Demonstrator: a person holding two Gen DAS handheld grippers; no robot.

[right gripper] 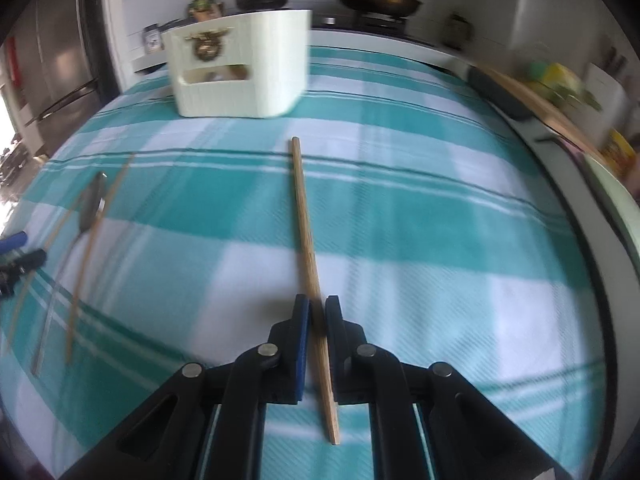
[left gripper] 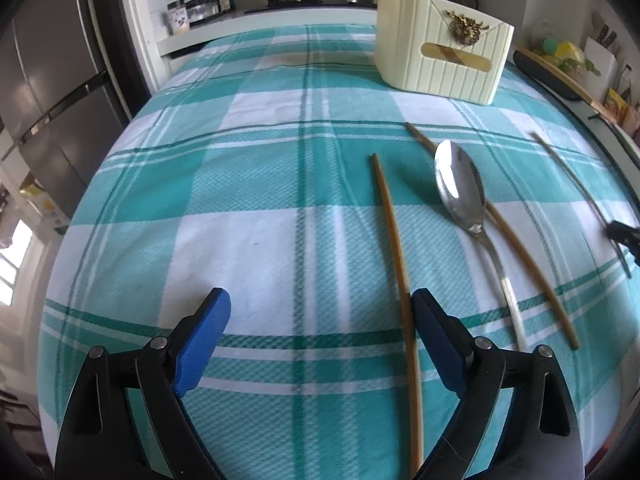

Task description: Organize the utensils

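My right tongs point(right gripper: 317, 312) are clamped on a chopstick point(right gripper: 306, 224); the blur hides whether it is off the checked cloth point(right gripper: 440, 240). My left tongs point(left gripper: 322, 312) stand wide with nothing between them, and a second chopstick point(left gripper: 394, 240) runs under the right-hand pad. Beyond lie a spoon point(left gripper: 460, 188) across a third chopstick point(left gripper: 516, 240), then the cream holder point(left gripper: 440, 56) at the far edge.

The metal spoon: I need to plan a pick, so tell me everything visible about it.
The metal spoon is shiny, silver-coloured steel with a large oval bowl facing up and a long slim handle that turns pale toward its near end. It lies flat on the checked tablecloth, bowl toward the cream holder, resting across one wooden chopstick. No gripper touches it.
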